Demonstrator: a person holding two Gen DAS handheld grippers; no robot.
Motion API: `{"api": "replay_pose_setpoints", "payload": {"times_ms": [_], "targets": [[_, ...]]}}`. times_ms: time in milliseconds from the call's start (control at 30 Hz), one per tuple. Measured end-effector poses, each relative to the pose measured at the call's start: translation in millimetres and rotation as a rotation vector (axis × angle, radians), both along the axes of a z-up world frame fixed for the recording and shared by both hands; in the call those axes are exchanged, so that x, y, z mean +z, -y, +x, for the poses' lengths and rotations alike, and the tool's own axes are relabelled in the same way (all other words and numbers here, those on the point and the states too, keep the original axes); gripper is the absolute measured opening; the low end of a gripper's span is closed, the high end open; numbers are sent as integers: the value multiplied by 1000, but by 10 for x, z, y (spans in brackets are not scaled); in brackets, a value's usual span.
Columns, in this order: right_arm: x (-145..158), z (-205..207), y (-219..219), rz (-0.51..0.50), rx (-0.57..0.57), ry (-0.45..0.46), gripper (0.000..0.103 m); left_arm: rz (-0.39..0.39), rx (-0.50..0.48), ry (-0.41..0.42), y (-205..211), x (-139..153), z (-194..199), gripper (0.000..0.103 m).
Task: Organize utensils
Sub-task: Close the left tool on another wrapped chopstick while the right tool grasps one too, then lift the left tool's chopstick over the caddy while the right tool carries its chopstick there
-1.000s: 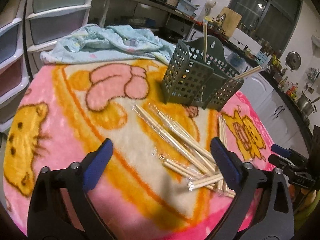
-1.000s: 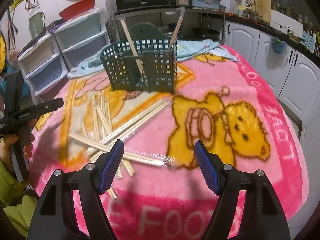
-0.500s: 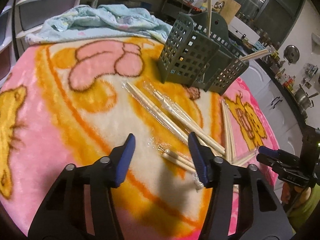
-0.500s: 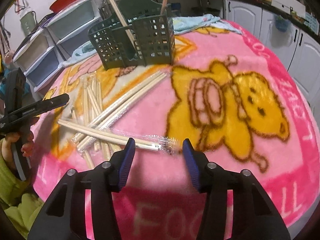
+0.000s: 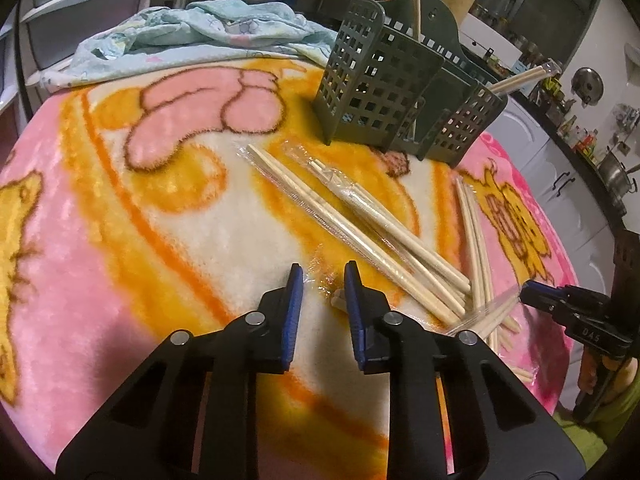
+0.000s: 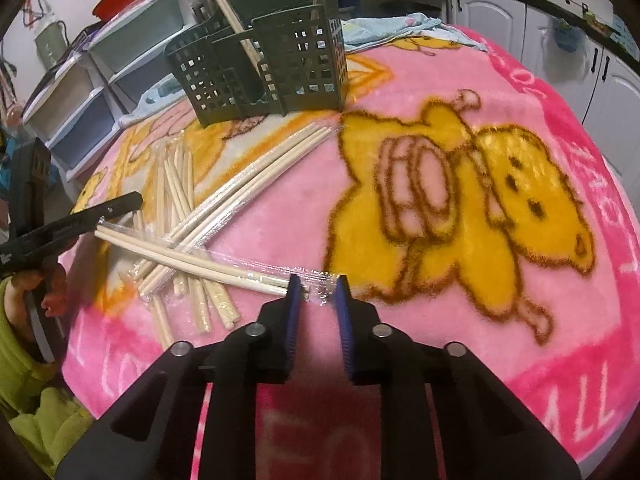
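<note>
Several plastic-wrapped wooden chopstick pairs (image 5: 372,224) lie scattered on a pink cartoon blanket (image 5: 100,220). A dark green lattice utensil holder (image 5: 396,92) stands beyond them with chopsticks in it; it also shows in the right wrist view (image 6: 272,68). My left gripper (image 5: 323,276) is narrowly open, its tips on either side of the clear wrapper end of a chopstick pair (image 5: 338,298). My right gripper (image 6: 318,286) is narrowly open around the crinkled wrapper end of another chopstick pair (image 6: 192,258). Each gripper shows in the other's view: the right one (image 5: 560,300), the left one (image 6: 84,220).
A crumpled light blue cloth (image 5: 188,36) lies at the far side of the table. Plastic drawer units (image 6: 92,76) stand beside the table. White kitchen cabinets (image 6: 600,80) and a cluttered counter (image 5: 560,92) run along the other side.
Both grippers have come down and forward toward the chopsticks, and their jaws have narrowed from wide open to a small gap around wrapper ends.
</note>
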State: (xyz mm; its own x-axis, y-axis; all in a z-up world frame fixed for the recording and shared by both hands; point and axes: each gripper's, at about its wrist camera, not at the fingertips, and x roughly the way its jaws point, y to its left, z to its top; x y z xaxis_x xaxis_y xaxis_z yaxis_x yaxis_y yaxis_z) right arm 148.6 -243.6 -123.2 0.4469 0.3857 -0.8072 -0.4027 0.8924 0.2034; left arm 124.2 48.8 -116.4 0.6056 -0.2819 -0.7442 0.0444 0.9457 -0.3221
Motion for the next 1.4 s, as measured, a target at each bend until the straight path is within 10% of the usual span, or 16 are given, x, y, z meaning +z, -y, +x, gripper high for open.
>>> {"api": "replay_pose_setpoints", "payload": {"times_ms": [600,1400], "targets": [[118,-52,-14,-25,-6,77,1,16,2,23,-30,67,-49,2],[1004,-369,-369,73,133,335,1,-20,58,234,-337,930,-488,2]]}}
